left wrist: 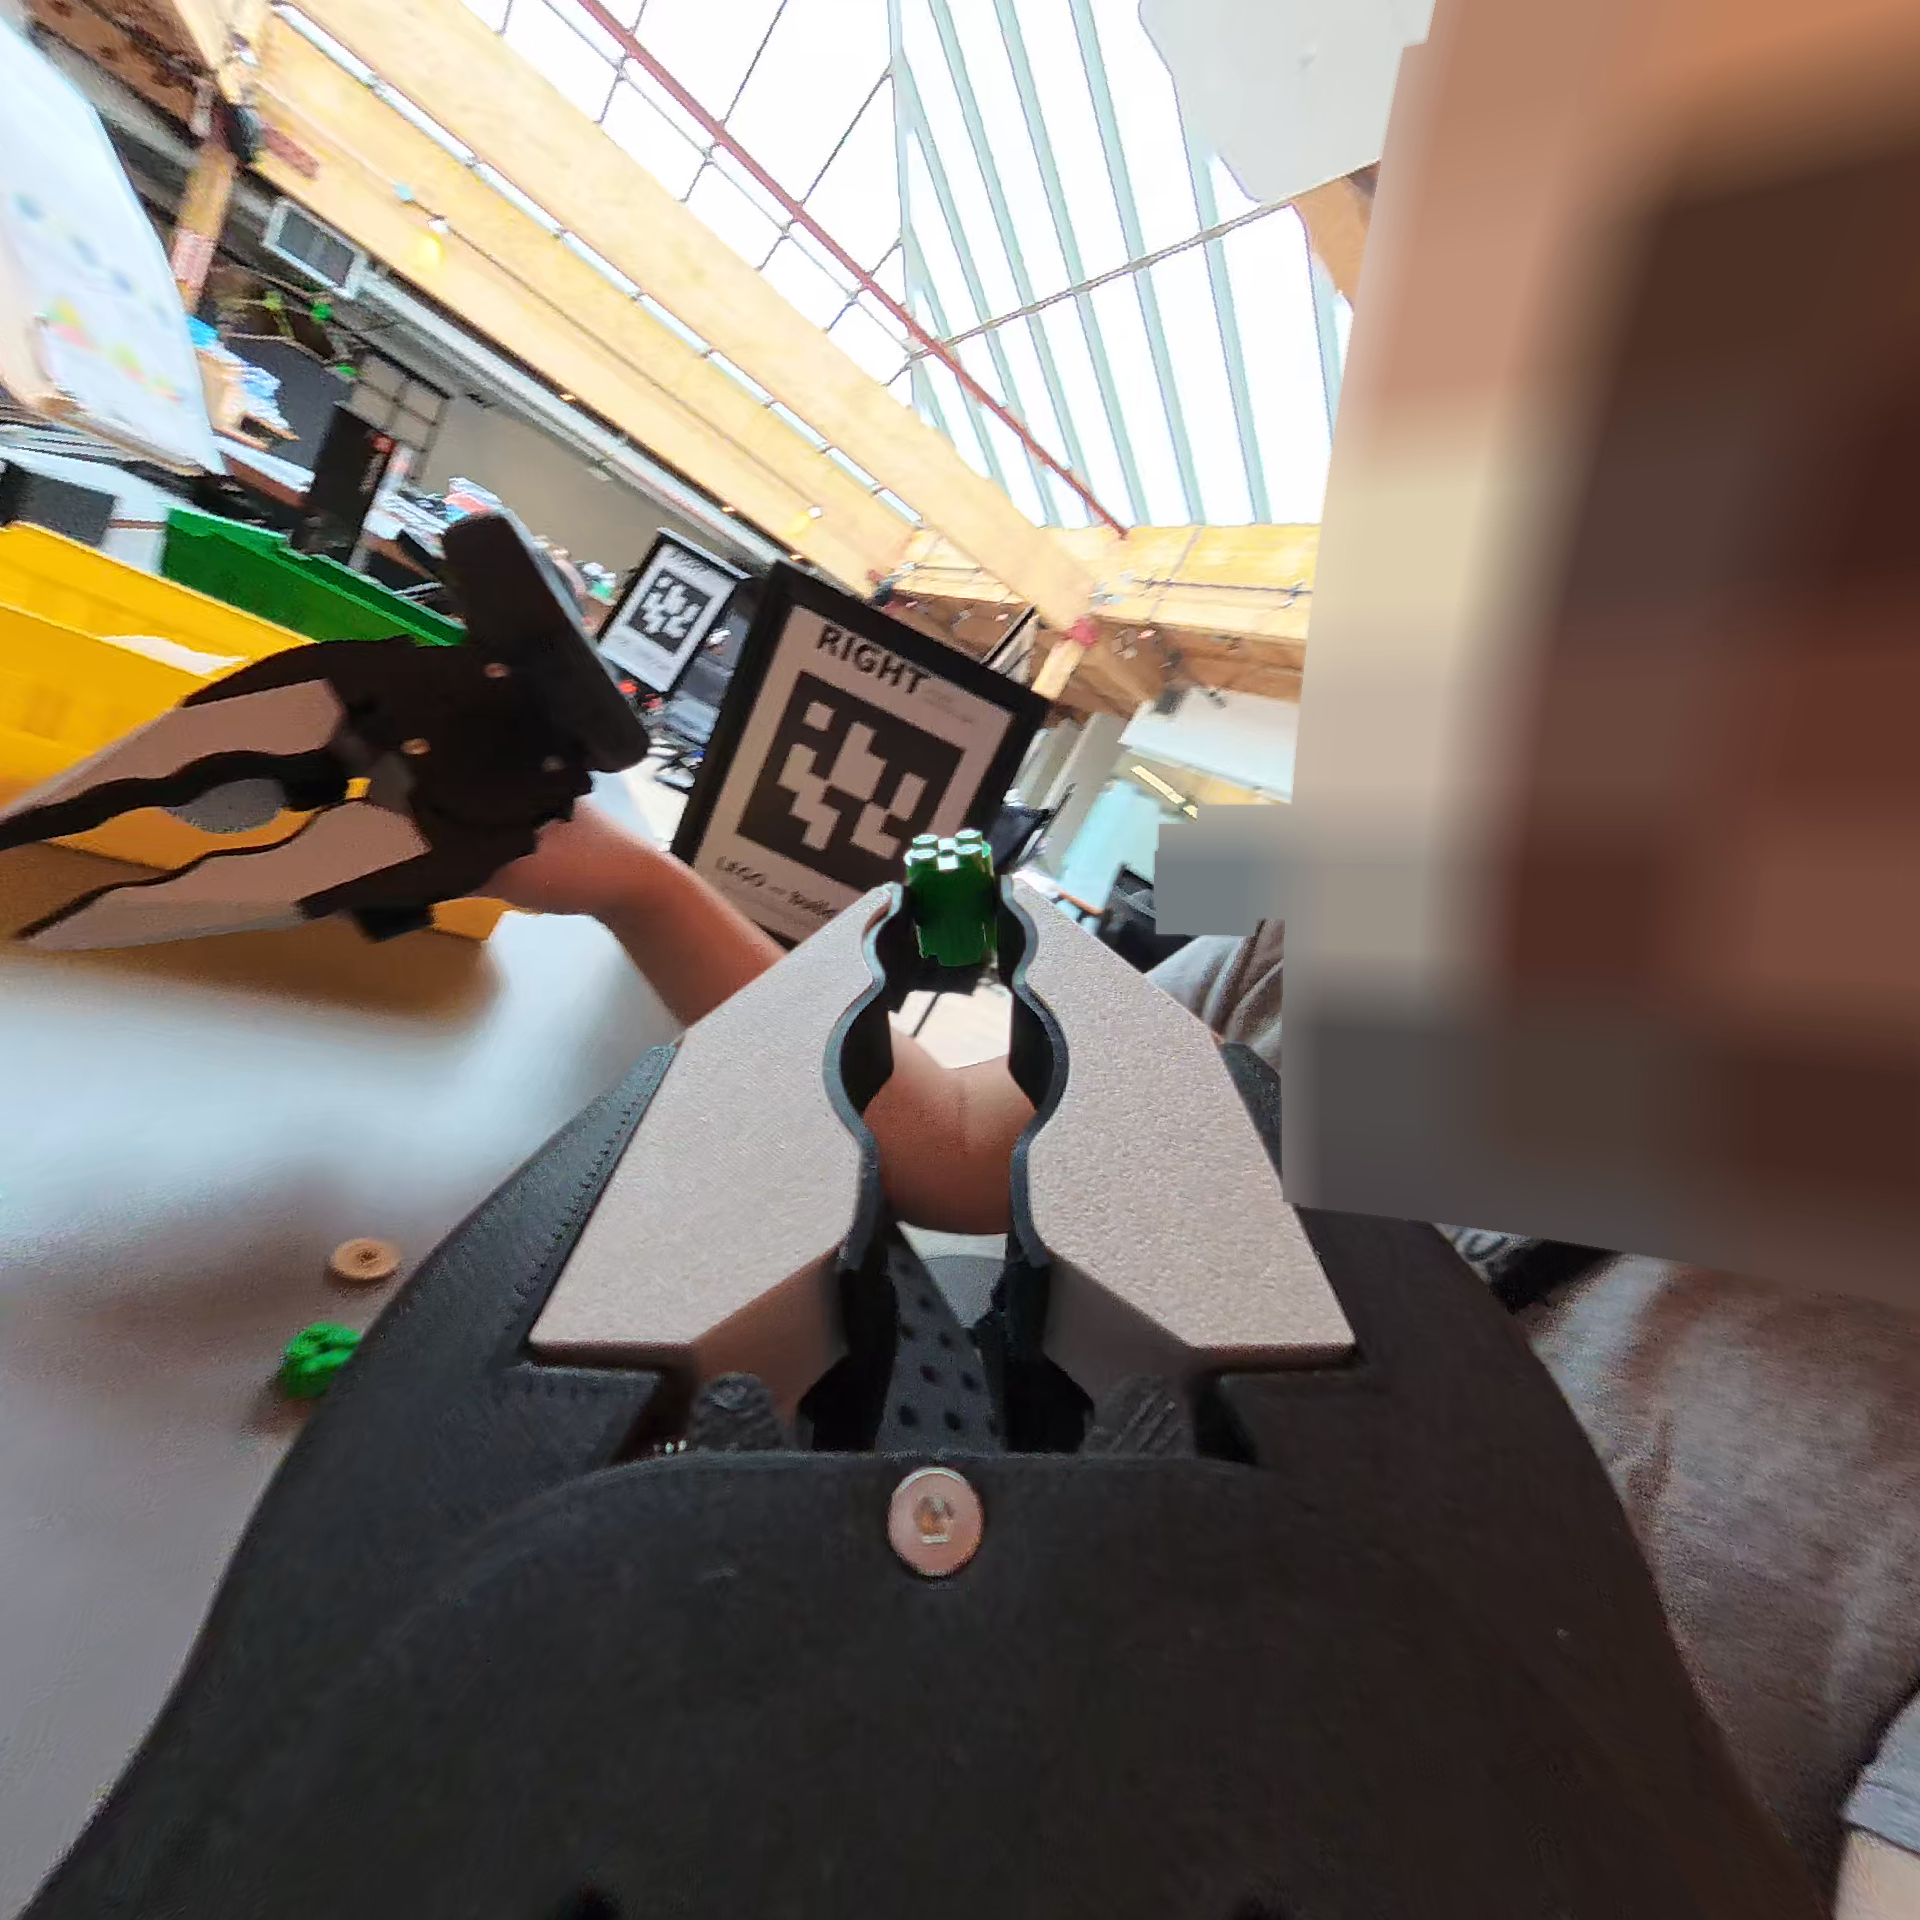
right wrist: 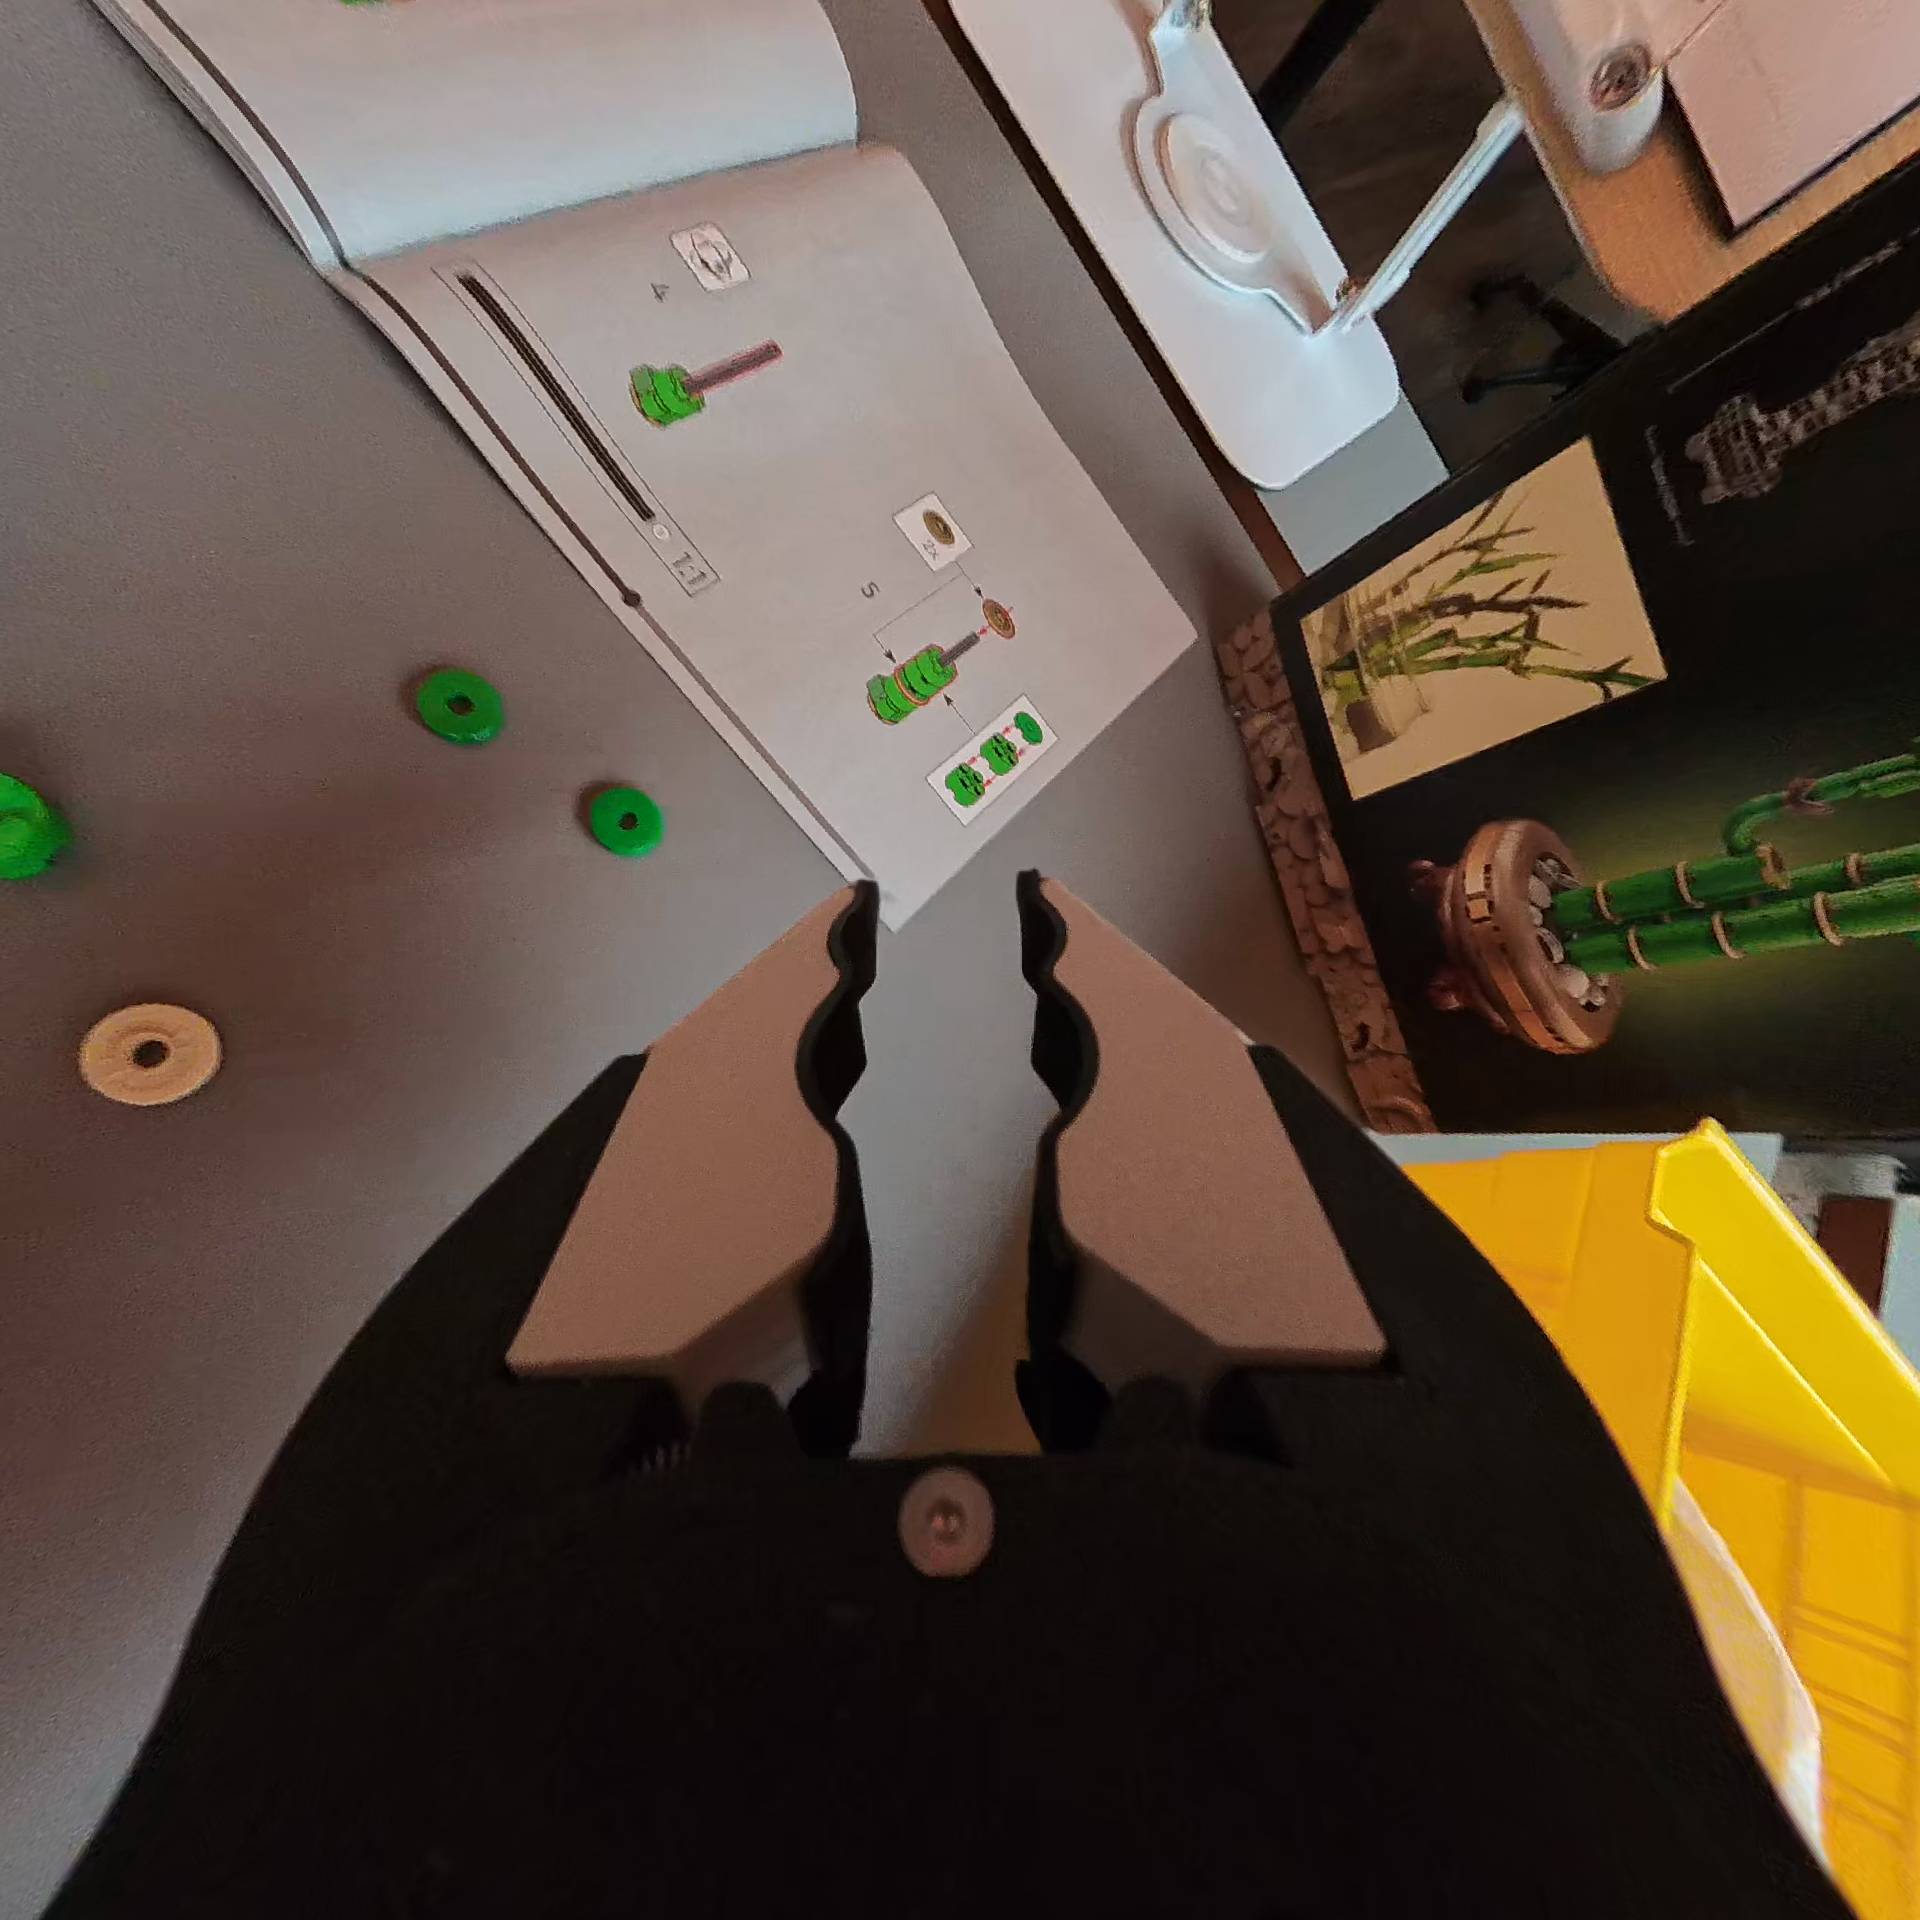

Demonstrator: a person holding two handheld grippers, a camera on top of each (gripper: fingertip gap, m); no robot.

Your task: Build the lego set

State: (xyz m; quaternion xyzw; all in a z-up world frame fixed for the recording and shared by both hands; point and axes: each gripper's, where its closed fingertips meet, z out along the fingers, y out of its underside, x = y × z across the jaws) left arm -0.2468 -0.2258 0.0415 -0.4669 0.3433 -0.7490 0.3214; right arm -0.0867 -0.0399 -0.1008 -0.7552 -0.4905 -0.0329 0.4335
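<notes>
My left gripper (left wrist: 948, 904) is shut on a small green round lego piece (left wrist: 951, 891), studs up, and holds it tilted up above the table. My right gripper (right wrist: 948, 891) is open and empty above the grey table, at the corner of the open instruction booklet (right wrist: 790, 488). It also shows in the left wrist view (left wrist: 31, 873), pointing left. On the table lie two green round plates (right wrist: 459, 707) (right wrist: 625, 821), a bigger green piece (right wrist: 23, 831) at the left edge and a tan round plate (right wrist: 151, 1054). A green piece (left wrist: 317, 1356) and a tan plate (left wrist: 364, 1260) show in the left wrist view.
A yellow bin (right wrist: 1714, 1403) stands at the right, next to the dark set box (right wrist: 1621, 790) with a bamboo picture. A white stand base (right wrist: 1226, 239) is beyond the booklet. A green bin (left wrist: 281, 582) and marker boards (left wrist: 862, 758) stand behind. A person's forearm (left wrist: 644, 894) reaches across. Some 30 cm of space lies between my two pairs of fingers. The tan round plate (right wrist: 151, 1054) is closer to my right gripper, around 12 cm from its tips; the left tips are 25 cm off.
</notes>
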